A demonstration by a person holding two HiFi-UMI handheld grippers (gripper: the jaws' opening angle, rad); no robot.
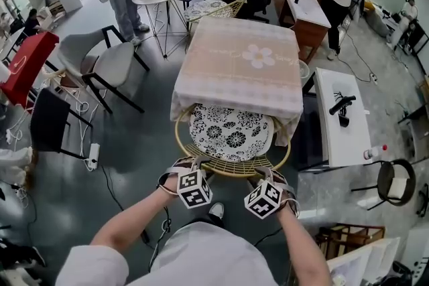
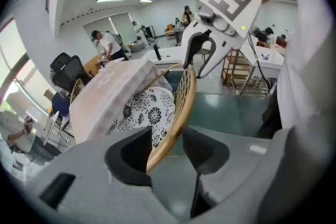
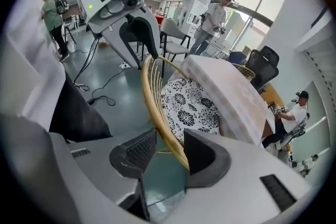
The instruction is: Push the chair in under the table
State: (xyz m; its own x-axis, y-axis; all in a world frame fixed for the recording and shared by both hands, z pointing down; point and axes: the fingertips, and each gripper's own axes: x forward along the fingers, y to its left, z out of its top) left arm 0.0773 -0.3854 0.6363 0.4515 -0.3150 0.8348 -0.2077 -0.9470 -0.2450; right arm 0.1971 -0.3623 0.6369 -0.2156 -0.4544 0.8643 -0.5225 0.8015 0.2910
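Now, left gripper (image 2: 168, 148) and right gripper (image 3: 170, 152) jaws gape astride curved golden chair rim (image 1: 229, 173).

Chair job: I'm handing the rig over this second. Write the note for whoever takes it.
Left gripper: open, the back rim between its jaws, not clamped.
Right gripper: open, the same rim between its jaws, not clamped.
Chair: front tucked under the table, most of the patterned cushion showing.
Done: chair lined up and partly in.
Left: probably grip or press the rim and push further, if it will go.
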